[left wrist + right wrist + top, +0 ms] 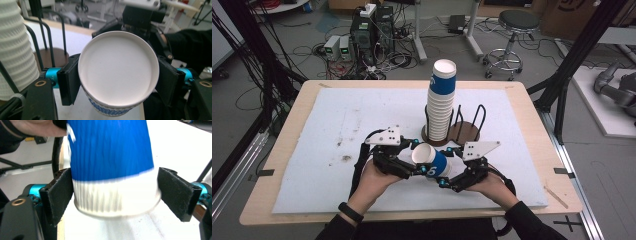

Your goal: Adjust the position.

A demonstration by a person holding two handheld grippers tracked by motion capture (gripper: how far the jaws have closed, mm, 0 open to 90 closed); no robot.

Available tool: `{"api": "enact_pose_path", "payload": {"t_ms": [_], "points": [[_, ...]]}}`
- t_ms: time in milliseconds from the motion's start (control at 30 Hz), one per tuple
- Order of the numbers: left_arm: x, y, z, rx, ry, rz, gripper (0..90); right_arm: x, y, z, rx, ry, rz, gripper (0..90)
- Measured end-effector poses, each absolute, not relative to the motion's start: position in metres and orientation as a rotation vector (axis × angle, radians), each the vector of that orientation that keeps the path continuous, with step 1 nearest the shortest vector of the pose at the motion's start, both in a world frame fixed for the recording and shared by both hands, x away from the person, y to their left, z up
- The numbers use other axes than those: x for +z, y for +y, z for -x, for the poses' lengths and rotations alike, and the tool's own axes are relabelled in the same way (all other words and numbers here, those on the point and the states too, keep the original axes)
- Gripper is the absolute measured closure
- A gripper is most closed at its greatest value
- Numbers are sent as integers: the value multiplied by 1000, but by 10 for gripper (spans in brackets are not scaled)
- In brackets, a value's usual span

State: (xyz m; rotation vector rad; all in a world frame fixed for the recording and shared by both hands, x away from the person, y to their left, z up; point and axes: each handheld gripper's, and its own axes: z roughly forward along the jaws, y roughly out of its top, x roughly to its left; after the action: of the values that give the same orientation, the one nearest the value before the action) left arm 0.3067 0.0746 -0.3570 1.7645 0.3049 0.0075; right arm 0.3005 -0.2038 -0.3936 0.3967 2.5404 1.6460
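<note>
Centrally, a blue-and-white paper cup [430,161] is held on its side just above the white mat [337,130], near the table's front edge. Its rim is clamped between the jaws of the left gripper [113,83]. The right gripper [115,195] flanks its base, jaws parted, one pad touching. Behind, a cup stack [441,102] stands in a wire holder [467,131].

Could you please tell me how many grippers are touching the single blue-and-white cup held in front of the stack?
2: the left gripper clamps the cup near its open rim, and the right gripper brackets its white base end. In the right gripper view one pad looks slightly off the cup.
</note>
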Motion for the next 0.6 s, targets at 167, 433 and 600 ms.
{"api": "enact_pose_path", "payload": {"t_ms": [167,433,600], "points": [[-360,76,-308,-15,318,-1698,299,-392,-203,-300,1689,2500,-400,154],[-356,72,-307,-27,304,-1810,287,-392,-203,-301,1609,2556,-330,197],[-352,65,-305,-39,267,-1977,271,-386,-199,-299,1462,2642,-243,201]]}}
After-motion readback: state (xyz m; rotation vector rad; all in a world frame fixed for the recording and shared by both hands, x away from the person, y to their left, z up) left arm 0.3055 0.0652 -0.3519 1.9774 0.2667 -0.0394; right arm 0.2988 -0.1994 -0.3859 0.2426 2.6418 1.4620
